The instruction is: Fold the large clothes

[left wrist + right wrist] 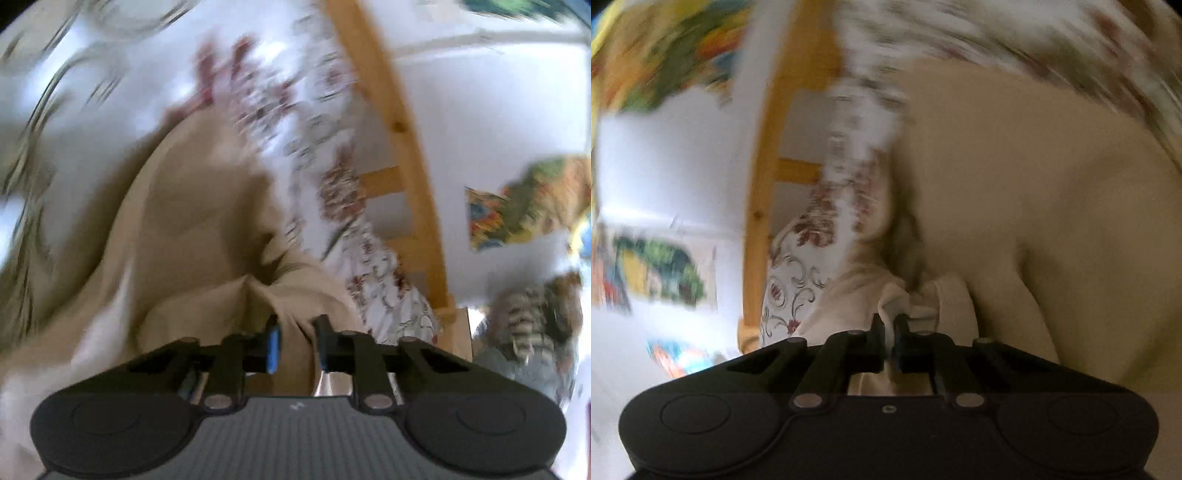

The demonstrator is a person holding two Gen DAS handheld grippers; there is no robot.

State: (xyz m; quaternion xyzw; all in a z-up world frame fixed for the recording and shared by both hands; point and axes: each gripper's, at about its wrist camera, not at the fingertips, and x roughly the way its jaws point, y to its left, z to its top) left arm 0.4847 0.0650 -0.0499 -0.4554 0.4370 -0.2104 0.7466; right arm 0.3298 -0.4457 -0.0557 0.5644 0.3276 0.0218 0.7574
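Holding the tan cloth (192, 206) in both grippers, we are somewhere in the middle of the job, as far as we can tell.

Our left gripper (297, 341) has its two fingers a little apart, with a bunch of the cloth squeezed between them. The cloth spreads up and away in front of this gripper in big soft bumps. Our right gripper (889, 334) has its fingers almost together, pinching a thin, pale edge of the same tan cloth (1034, 177). From there the cloth runs ahead and off to the right of the gripper.

Both pictures are very blurry, so we think things are moving fast. We cannot see any neat fold in the cloth. It looks bunched and wrinkly, not flat. So we think the folding is not done, and most of it is left to do: laying the cloth flat, bringing the sides together, and smoothing it.

Beyond the cloth lies a flowered sheet (332, 192), also seen just ahead and left of the right gripper (798, 273). A wooden frame (402, 147) stands past it (764, 206). We cannot tell what the cloth rests on, or if it hangs in the air.
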